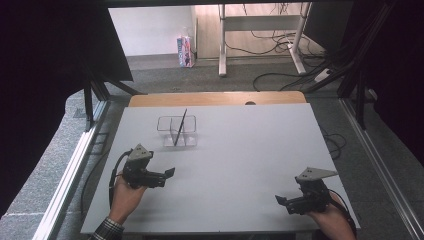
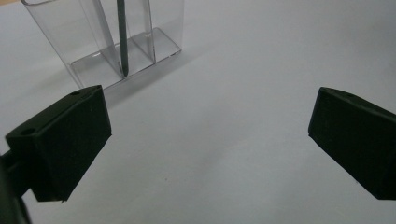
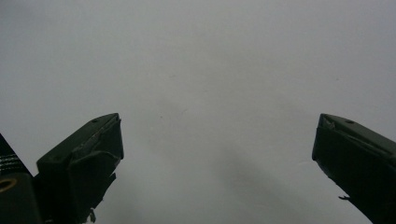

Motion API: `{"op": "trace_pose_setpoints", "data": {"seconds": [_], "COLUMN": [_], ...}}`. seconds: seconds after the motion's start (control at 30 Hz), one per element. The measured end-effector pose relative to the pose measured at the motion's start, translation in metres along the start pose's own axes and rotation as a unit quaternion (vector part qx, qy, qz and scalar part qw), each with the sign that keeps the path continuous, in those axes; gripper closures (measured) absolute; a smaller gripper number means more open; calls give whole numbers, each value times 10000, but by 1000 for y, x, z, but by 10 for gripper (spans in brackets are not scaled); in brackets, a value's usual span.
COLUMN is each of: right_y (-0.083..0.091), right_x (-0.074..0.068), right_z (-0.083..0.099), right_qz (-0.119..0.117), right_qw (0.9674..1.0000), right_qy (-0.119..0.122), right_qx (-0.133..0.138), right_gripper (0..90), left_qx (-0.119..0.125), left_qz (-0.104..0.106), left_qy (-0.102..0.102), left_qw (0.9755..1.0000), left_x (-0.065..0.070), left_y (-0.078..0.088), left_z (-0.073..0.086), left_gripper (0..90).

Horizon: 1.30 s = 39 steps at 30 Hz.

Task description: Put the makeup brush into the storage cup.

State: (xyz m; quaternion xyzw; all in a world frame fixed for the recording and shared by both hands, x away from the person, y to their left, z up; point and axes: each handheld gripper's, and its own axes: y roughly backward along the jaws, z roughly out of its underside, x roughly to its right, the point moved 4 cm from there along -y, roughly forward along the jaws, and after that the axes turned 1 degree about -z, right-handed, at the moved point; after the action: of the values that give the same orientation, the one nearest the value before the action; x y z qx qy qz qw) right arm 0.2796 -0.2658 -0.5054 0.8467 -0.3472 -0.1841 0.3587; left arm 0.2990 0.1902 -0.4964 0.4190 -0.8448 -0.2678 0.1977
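Observation:
A clear plastic holder [image 1: 177, 131] with several compartments stands on the white table [image 1: 240, 150], left of centre toward the back. A thin dark stick [image 1: 180, 126] leans inside it, its lower end in a middle compartment [image 2: 123, 37]. My left gripper [image 1: 170, 172] rests near the table's left front, open, pointing right, with nothing between its jaws; the clear holder [image 2: 107, 42] stands just beyond them [image 2: 205, 140]. My right gripper [image 1: 280, 200] sits at the right front corner, open and empty [image 3: 215, 154], over bare table.
The wooden table edge [image 1: 215, 98] runs along the back. Metal frame rails [image 1: 75, 160] flank both sides. Beyond the table are a desk's legs [image 1: 222, 45], floor cables [image 1: 280, 47] and a small carton [image 1: 185, 51].

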Motion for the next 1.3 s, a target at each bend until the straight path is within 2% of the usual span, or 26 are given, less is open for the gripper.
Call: {"op": "trace_pose_setpoints", "data": {"seconds": [0.97,1.3], "right_y": [0,0], "right_x": [1,0], "right_z": [0,0], "right_qz": [-6,-4], "right_qw": [10000,10000], "right_qy": [-1,-23], "right_qx": [-6,-2], "right_gripper": [6,3], "left_qx": [-30,-38], "left_qz": [-64,-144], "left_qy": [97,117], "left_qw": [9999,9998], "left_x": [-3,-5], "left_y": [18,25], "left_z": [17,24], "left_gripper": [0,0]}}
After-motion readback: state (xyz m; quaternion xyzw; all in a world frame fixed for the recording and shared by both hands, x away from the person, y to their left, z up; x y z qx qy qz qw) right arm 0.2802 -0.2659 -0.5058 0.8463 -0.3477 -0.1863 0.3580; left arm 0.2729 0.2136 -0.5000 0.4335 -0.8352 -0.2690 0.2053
